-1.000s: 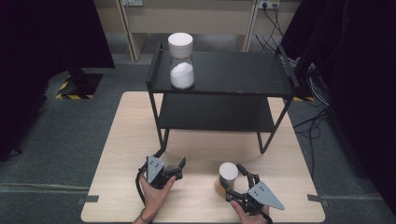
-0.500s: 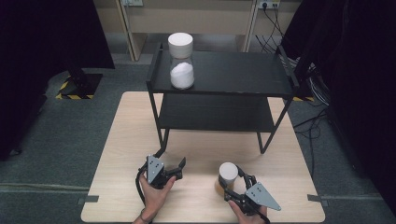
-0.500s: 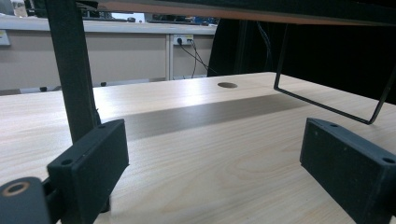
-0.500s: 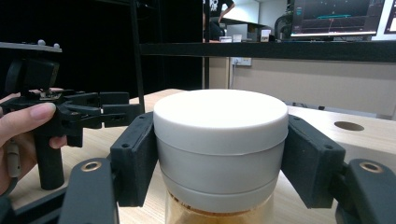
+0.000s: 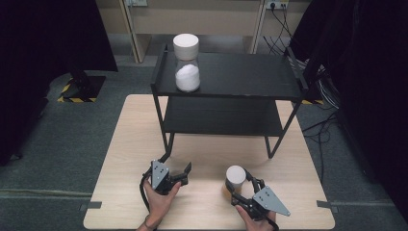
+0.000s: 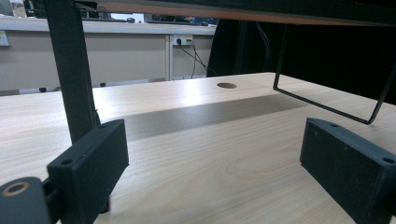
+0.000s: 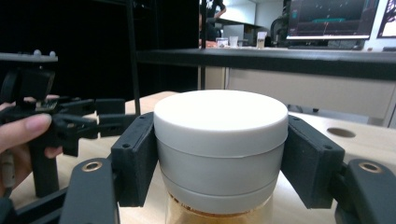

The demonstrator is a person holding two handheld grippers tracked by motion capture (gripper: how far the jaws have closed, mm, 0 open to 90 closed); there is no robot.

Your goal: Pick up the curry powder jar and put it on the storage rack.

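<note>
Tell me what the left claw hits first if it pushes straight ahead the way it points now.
Likely the black shelf's front leg, which stands just beyond its left-hand finger. Between the open fingers lies bare table, so the left claw may slip past; depth is unclear.

A white-lidded jar (image 5: 235,177) is gripped by the right gripper (image 5: 239,185) near the table (image 5: 120,159) edge; the left gripper (image 5: 179,174) is held open.

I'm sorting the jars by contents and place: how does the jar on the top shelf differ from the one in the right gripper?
The shelf jar stands free on the black rack; the table jar stands on the table, clamped at its lid by the right gripper. The shelf jar holds white powder; the table jar's contents look amber-brown. Both have white lids and clear bodies and stand upright.
</note>
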